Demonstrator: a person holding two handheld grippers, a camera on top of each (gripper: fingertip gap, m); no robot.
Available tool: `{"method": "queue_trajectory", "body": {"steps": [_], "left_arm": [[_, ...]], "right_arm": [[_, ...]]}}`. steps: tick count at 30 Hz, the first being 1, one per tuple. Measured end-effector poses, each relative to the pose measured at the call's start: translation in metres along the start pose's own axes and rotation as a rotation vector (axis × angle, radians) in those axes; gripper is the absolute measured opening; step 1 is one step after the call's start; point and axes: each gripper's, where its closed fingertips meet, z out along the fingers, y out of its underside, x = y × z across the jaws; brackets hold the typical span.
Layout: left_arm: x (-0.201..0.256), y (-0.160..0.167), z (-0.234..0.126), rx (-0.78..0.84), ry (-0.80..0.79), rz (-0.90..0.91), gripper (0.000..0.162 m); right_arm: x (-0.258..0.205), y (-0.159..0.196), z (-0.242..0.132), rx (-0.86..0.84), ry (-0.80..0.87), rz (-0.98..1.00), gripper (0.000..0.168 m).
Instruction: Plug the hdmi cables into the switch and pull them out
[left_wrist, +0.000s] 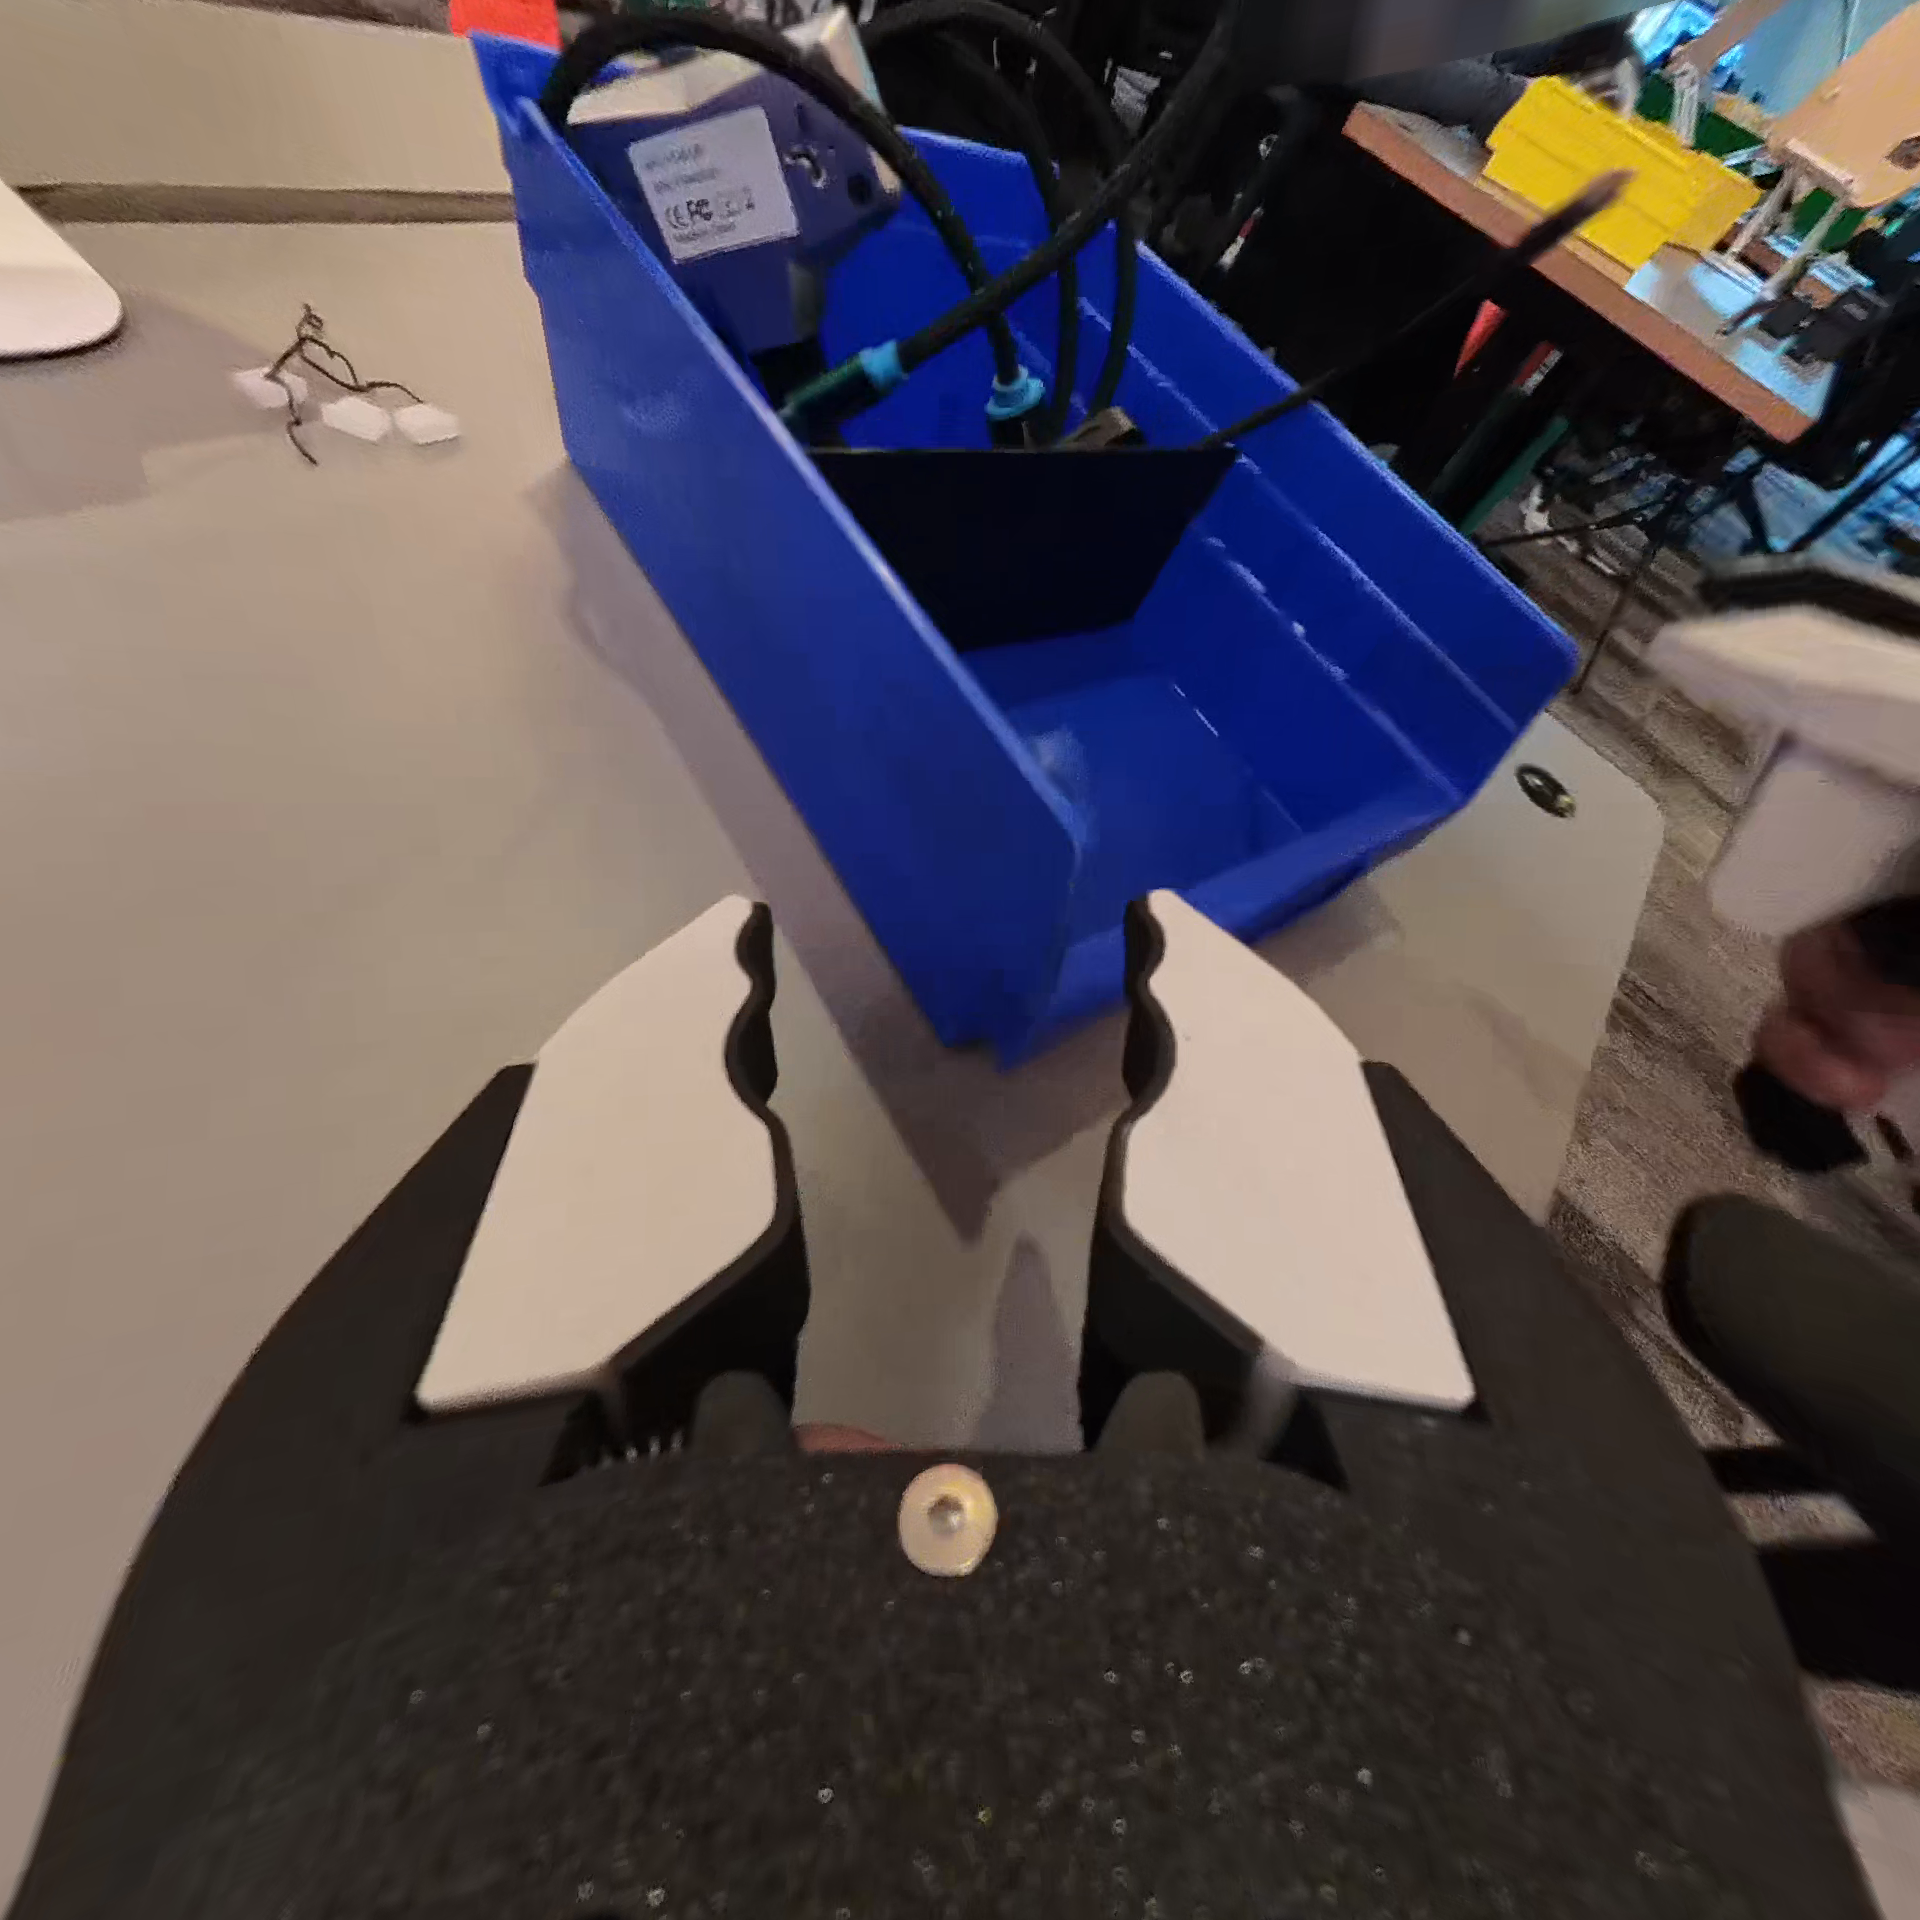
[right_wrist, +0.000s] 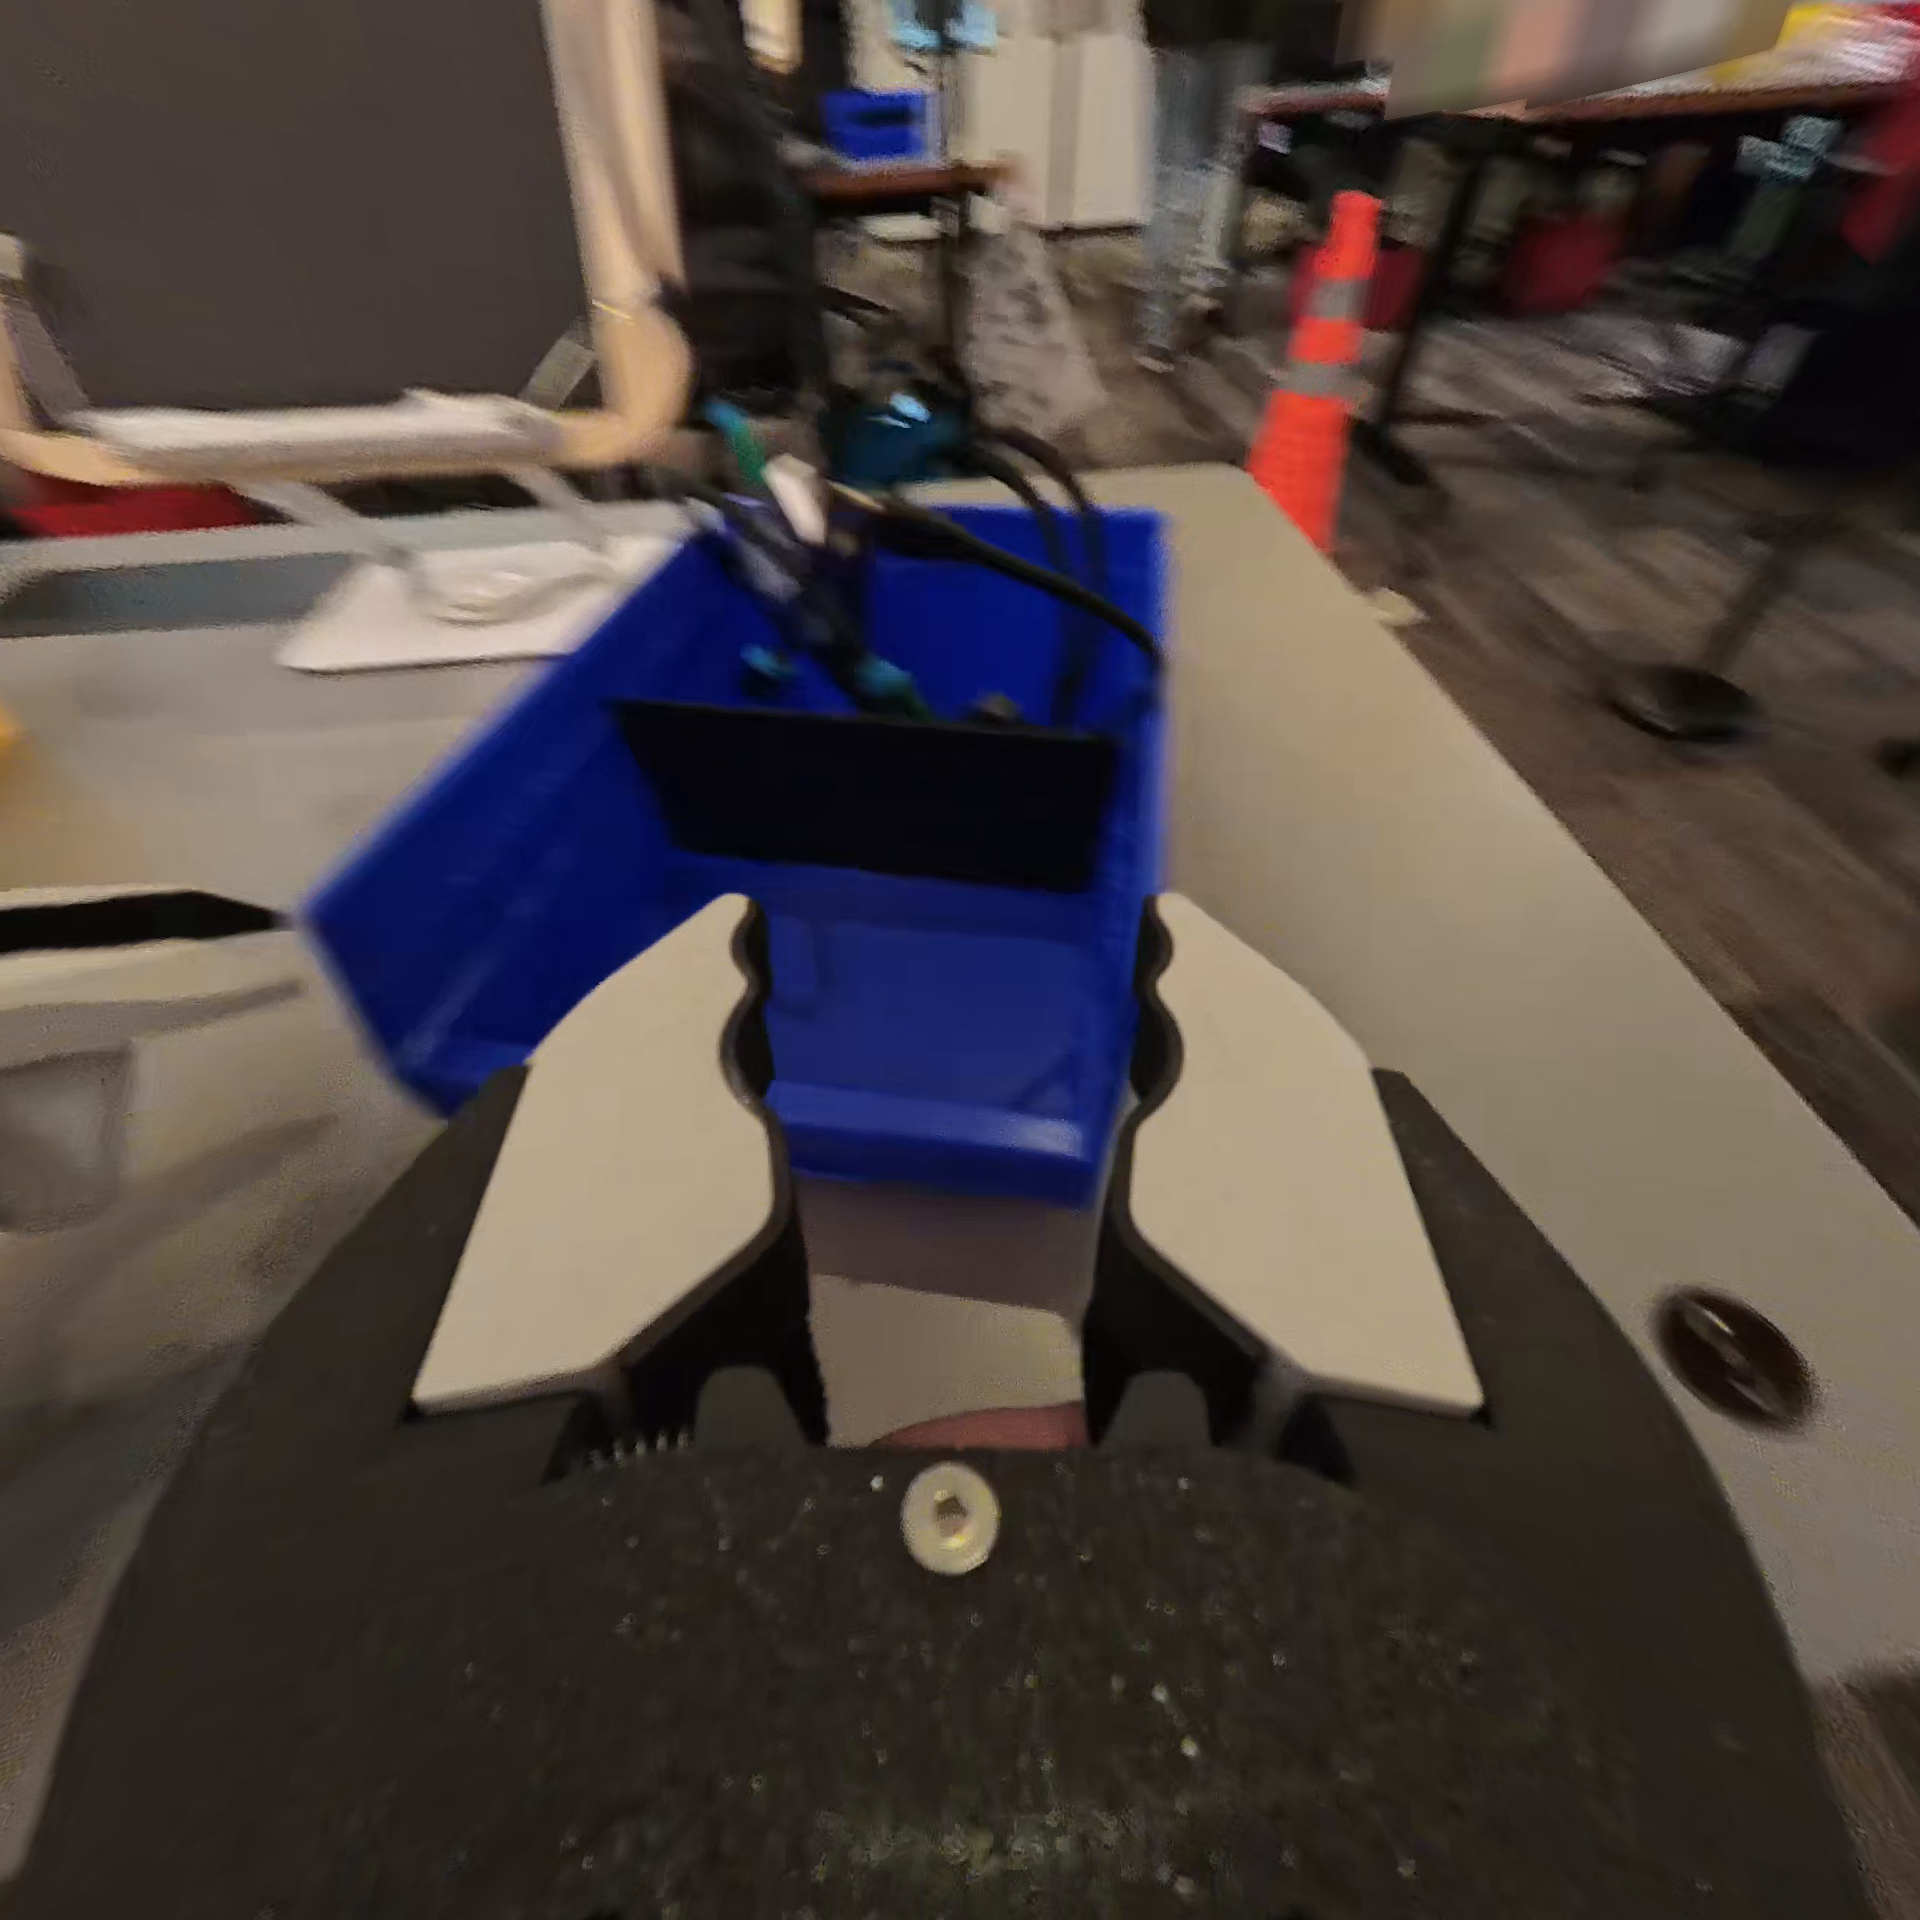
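A blue plastic bin (left_wrist: 831, 665) stands on the grey table, split by a black divider (left_wrist: 1018, 540). Behind the divider a purple-grey HDMI switch (left_wrist: 748, 197) with a white label leans upright, among black braided HDMI cables (left_wrist: 935, 177) with teal-collared plugs (left_wrist: 883, 366). My left gripper (left_wrist: 948, 935) is open and empty, just short of the bin's near corner. In the blurred right wrist view, the same bin (right_wrist: 499, 873), divider (right_wrist: 873, 800) and cables (right_wrist: 1060, 561) show. My right gripper (right_wrist: 948, 935) is open and empty over the bin's near compartment.
Small white pads with a twisted wire (left_wrist: 343, 400) lie on the table left of the bin. A white base (left_wrist: 42, 301) is at far left. The other gripper (left_wrist: 1808, 790) in a hand shows at right. An orange cone (right_wrist: 1314, 374) stands on the floor beyond the table edge. My left tips are roughly 20 cm from the purple-grey HDMI switch (left_wrist: 748, 197).
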Motion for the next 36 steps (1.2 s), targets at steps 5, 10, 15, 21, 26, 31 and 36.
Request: {"method": "queue_trajectory", "body": {"steps": [5, 10, 15, 21, 26, 31, 36], "left_arm": [[0.002, 0.006, 0.049, -0.131, 0.002, 0.038, 0.039], [-0.018, 0.004, 0.038, -0.171, -0.299, 0.205, 0.017], [-0.04, 0.017, -0.02, -0.105, -0.378, 0.115, 0.006], [-0.096, 0.02, -0.125, -0.036, -0.612, 0.103, 0.006], [-0.148, 0.037, -0.164, -0.042, -0.699, 0.058, 0.005], [-0.163, 0.047, -0.171, -0.057, -0.691, 0.03, 0.01], [-0.136, 0.025, -0.236, 0.121, -0.493, -0.168, 0.025]], "right_arm": [[0.041, 0.05, 0.043, -0.201, 0.084, 0.049, 0.041], [0.023, 0.053, 0.053, -0.269, 0.043, -0.028, 0.004], [-0.031, 0.036, 0.031, -0.16, 0.022, -0.059, 0.004], [-0.139, 0.026, 0.042, -0.095, -0.176, -0.111, 0.004], [-0.209, 0.042, 0.066, -0.118, -0.256, -0.166, 0.004], [-0.229, 0.059, 0.086, -0.167, -0.296, -0.183, 0.005], [-0.22, 0.061, 0.053, -0.235, -0.439, -0.317, 0.012]]}}
